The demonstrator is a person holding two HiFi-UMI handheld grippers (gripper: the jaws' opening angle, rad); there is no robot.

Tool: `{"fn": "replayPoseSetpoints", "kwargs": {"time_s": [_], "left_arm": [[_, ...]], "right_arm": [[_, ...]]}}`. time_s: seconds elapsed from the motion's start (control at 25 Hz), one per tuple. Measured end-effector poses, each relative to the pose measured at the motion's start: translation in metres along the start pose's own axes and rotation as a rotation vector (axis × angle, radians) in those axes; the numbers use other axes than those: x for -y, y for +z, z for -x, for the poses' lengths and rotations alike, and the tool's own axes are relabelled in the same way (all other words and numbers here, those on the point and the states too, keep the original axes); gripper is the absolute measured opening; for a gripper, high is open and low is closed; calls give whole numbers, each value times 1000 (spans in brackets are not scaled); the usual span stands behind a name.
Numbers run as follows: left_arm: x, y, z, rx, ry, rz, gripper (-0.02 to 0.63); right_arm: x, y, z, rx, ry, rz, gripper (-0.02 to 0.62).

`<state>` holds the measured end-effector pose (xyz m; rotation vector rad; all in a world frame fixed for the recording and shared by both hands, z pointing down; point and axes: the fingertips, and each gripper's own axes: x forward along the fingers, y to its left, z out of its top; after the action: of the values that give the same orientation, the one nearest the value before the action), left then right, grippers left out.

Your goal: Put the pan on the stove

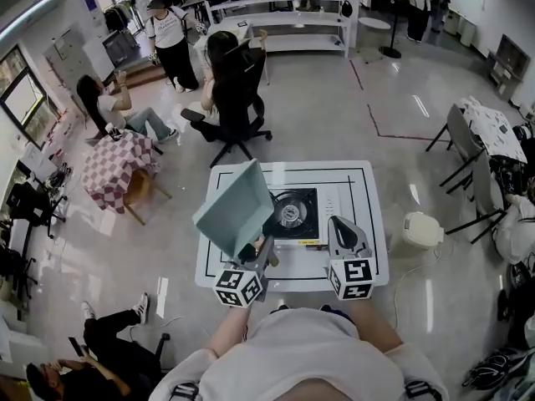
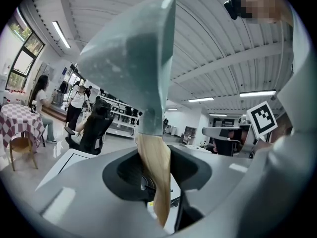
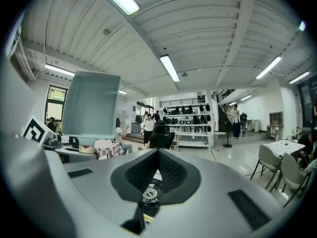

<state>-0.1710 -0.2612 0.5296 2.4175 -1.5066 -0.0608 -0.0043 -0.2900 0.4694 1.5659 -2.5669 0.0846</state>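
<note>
- Pan [image 1: 238, 209]: square, pale teal, in air over table's left part, tipped steeply on edge, just left of stove [image 1: 294, 214]; not yet on burner.
- Wood handle [image 2: 154, 172] clamped in L gripper [image 1: 256, 256]; hold on handle only, pan body well out past jaws.
- R gripper [image 1: 346, 234] closed on nothing, right of stove; burner seen past its tips in own view.
- Risk: long lever + single grip point, so pan could swing or twist in jaws while levelling; smooth wood may slip.
- Risk: set down tilted, edge hits grate first, so stove gets shoved or pan lands off-centre.
- Table [image 1: 355, 192]: white top w/ black border lines, stove near centre.
- Room: glossy pale floor [image 1: 334, 115], shelves [image 1: 284, 11] at back, office chair [image 1: 234, 115] beyond table, checkered cloth [image 1: 117, 170] at left, several people [image 1: 171, 32] seated or standing.
</note>
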Motion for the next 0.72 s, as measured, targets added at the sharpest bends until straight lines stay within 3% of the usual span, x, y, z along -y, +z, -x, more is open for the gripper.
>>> {"fn": "replayPoseSetpoints", "kwargs": {"time_s": [0.2, 0.44, 0.72], "left_arm": [[5, -4, -18, -21, -43, 49, 140], [16, -19, -39, -87, -154, 109, 140], [32, -49, -58, -226, -371, 308, 143]], "right_arm": [[14, 0, -8, -12, -1, -3, 8], [29, -8, -12, -25, -13, -19, 8], [39, -17, -18, -55, -26, -48, 8]]}}
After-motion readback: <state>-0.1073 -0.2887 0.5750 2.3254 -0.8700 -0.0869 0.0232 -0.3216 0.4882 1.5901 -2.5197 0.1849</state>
